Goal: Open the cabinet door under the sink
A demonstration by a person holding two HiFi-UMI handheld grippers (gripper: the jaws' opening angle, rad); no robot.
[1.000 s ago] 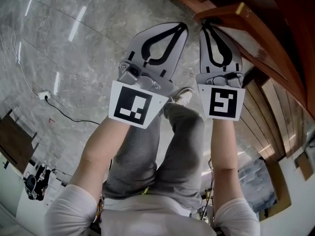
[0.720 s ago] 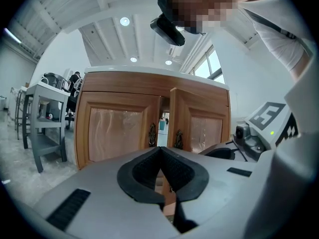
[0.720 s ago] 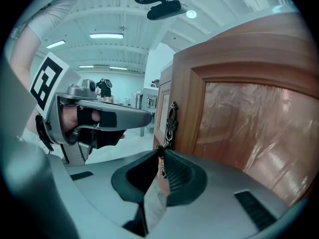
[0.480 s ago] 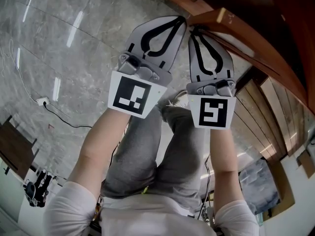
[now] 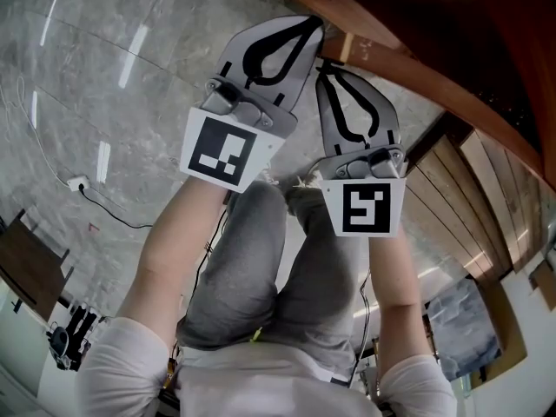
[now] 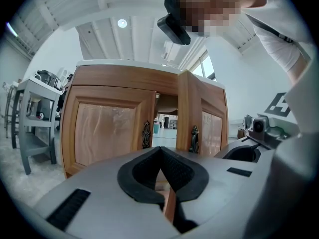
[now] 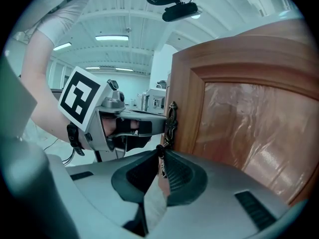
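Two grippers meet at the free edge of the cabinet door (image 7: 249,128), the right gripper (image 7: 162,156) on its handle (image 7: 171,121).
Its jaws pinch the handle's lower end; the handle runs upright along the door's left edge, the ajar panel filling the frame's right. The left gripper (image 6: 159,152), tips together with only a sliver of wood behind them, sits just beside that edge at frame left, so the pull likely falls to the right gripper.

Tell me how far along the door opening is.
Done: the brown wooden cabinet door stands ajar, a gap showing beside it. In hand: the right gripper is shut on its dark ornate metal handle; the left gripper, jaws together, sits by its edge. Left: swinging it wide.
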